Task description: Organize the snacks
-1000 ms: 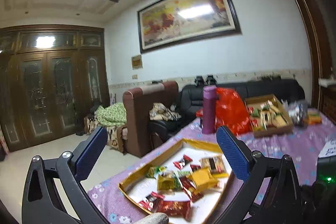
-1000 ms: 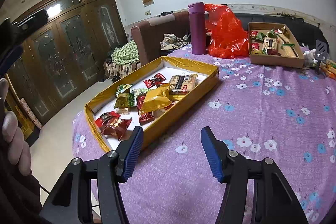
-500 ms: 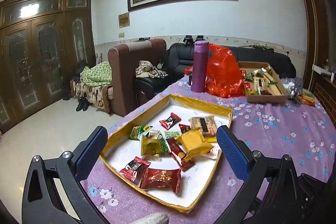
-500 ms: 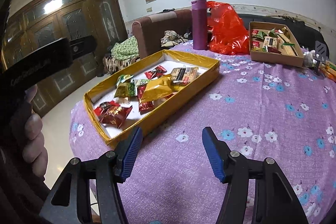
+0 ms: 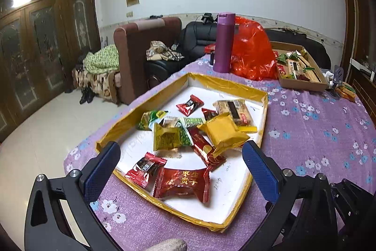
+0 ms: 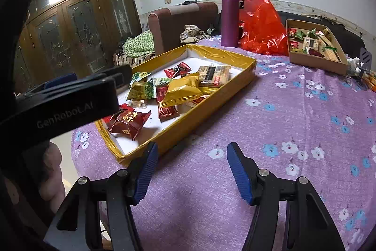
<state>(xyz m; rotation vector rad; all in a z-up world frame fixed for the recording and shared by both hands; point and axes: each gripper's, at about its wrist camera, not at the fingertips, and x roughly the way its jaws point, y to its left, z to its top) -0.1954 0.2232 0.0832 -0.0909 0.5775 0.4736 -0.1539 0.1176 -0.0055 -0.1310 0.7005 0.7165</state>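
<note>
A gold-rimmed tray point(image 5: 263, 109) point(image 6: 244, 62) on the purple flowered tablecloth point(image 6: 293, 114) holds several wrapped snacks: a big dark-red packet point(image 5: 182, 182) point(image 6: 129, 122), a smaller red one point(image 5: 145, 167), a yellow pouch point(image 5: 223, 132) point(image 6: 184, 89), green packets point(image 5: 166, 135) and a biscuit pack point(image 5: 235, 109). My left gripper point(image 5: 181, 157) hangs open over the tray's near end, nothing between its blue pads. My right gripper point(image 6: 191, 157) stands open above bare cloth, just right of the tray's near corner. The left gripper's black body point(image 6: 58, 100) fills the right wrist view's left side.
A cardboard box point(image 5: 303, 84) point(image 6: 317, 60) with more snacks sits at the far right. A purple flask point(image 5: 224, 41) point(image 6: 230, 17) and a red plastic bag point(image 5: 253, 55) point(image 6: 260, 25) stand behind the tray. Sofas and a wooden cabinet lie beyond the table's left edge.
My left gripper has tipped down and come closer over the tray, which now fills its view. The right gripper has edged forward a little, and the left gripper's body has entered its view.
</note>
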